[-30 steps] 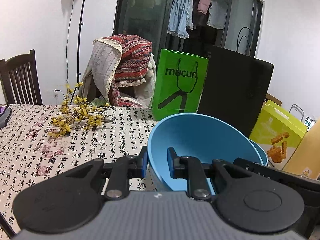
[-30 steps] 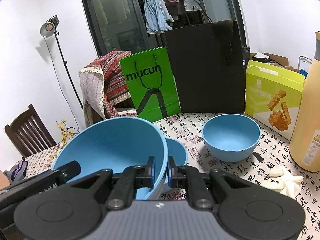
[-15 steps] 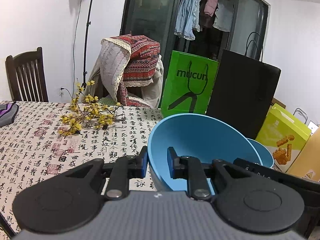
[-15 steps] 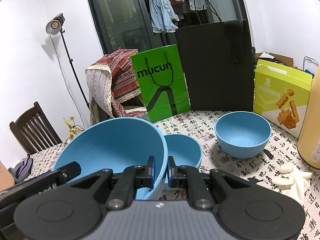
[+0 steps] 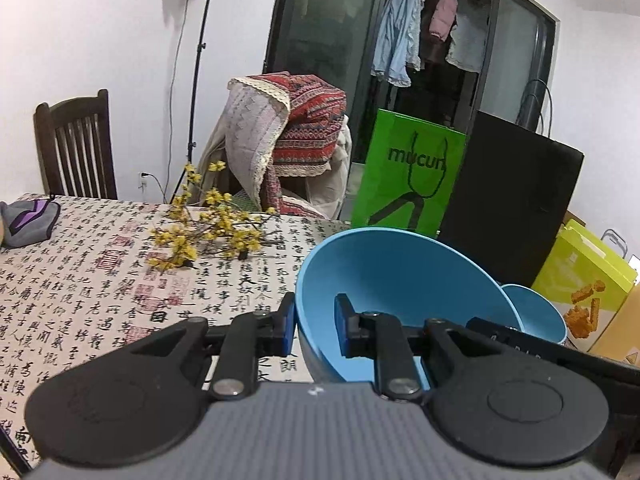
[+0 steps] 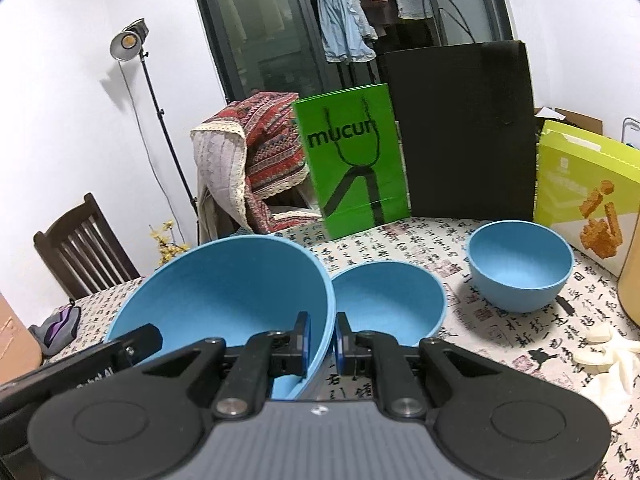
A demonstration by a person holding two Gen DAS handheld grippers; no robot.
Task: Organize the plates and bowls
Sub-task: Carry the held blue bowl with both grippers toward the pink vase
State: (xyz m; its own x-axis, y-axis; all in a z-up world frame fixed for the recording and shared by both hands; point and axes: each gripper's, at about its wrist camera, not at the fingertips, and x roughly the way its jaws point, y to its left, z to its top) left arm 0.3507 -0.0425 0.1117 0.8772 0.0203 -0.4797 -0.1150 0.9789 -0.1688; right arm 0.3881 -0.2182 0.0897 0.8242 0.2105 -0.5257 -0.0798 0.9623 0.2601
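Both tools (image 5: 315,330) (image 6: 322,338) pinch — big bowl (image 6: 224,292).

A tabletop (image 6: 504,332) covered in a calligraphy-print cloth carries a sprig of yellow blossoms (image 5: 208,228) and a grey-and-purple pouch (image 5: 28,222). At its far edge stand a green "mucun" paper bag (image 6: 352,164), a black paper bag (image 6: 464,132) and a yellow-green snack box (image 6: 584,196). White crumpled gloves (image 6: 604,360) lie near the right edge. Behind are a wooden chair (image 5: 76,148), a patterned throw over another chair (image 5: 292,136) and a lamp on a stand (image 6: 130,42).
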